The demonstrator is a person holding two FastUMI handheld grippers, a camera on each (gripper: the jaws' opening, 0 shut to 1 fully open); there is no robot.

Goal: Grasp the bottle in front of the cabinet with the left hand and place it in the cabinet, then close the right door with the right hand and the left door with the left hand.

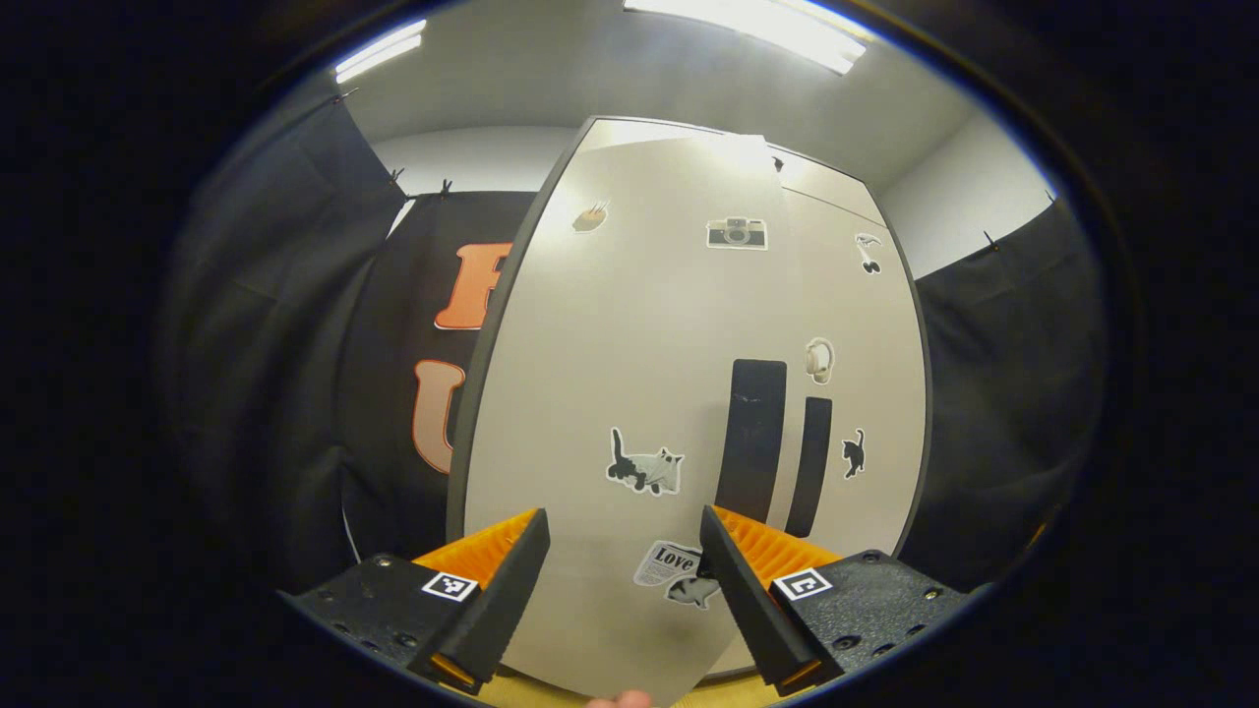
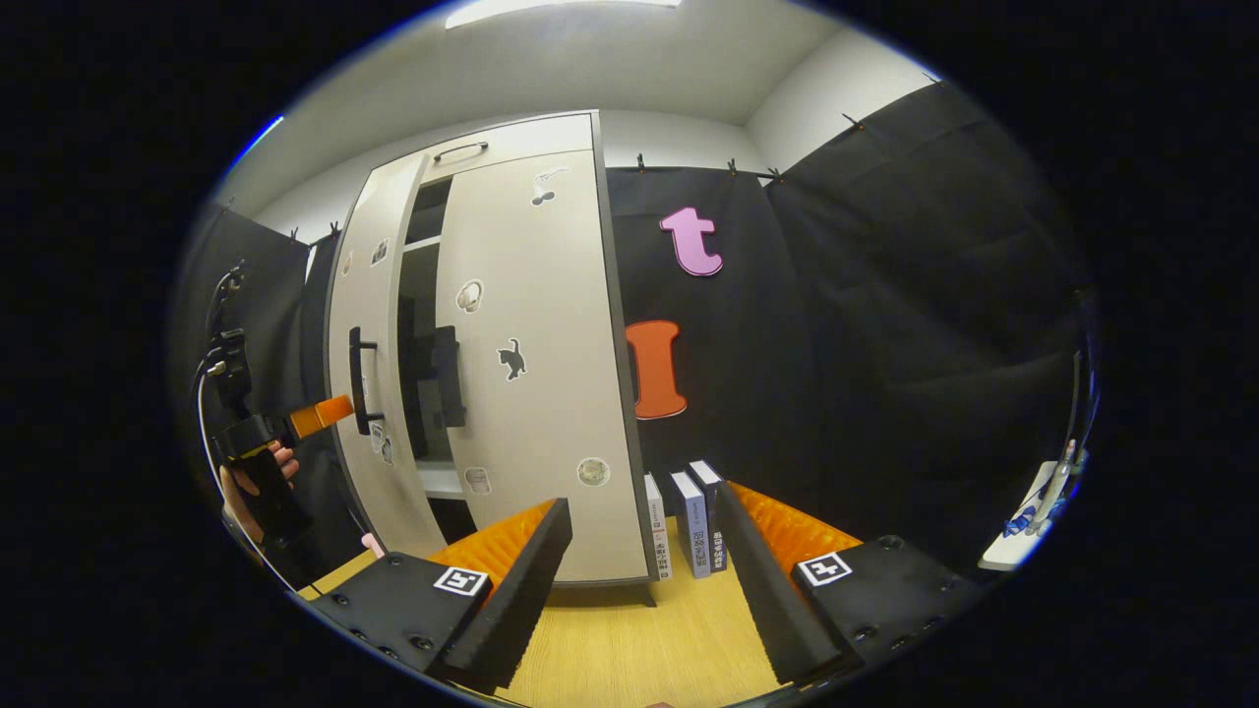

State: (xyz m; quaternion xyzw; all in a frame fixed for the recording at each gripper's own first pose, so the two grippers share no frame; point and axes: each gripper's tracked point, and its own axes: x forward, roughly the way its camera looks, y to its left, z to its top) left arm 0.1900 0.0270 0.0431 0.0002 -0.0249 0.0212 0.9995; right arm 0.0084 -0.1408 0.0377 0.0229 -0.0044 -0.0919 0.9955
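Note:
The pale cabinet's left door [image 1: 629, 374], dotted with stickers, stands close in front of my left gripper [image 1: 622, 521], which is open with nothing between its fingers. Its black handle [image 1: 752, 438] is just right of the gripper's line, and the right door's handle [image 1: 809, 462] is beside it. In the right gripper view the left door [image 2: 369, 324] is ajar and the right door [image 2: 531, 374] looks shut against the cabinet; a dark gap [image 2: 418, 295] with shelves lies between them. A hand holds the left gripper [image 2: 334, 411] at the left door's handle [image 2: 359, 379]. My right gripper [image 2: 641, 501] hangs open before the right door, apart from it.
Several upright books [image 2: 693, 531] stand on the wooden tabletop [image 2: 629, 639] right of the cabinet. A white object [image 2: 1028, 521] sits at the far right edge. Black cloth walls close in on both sides.

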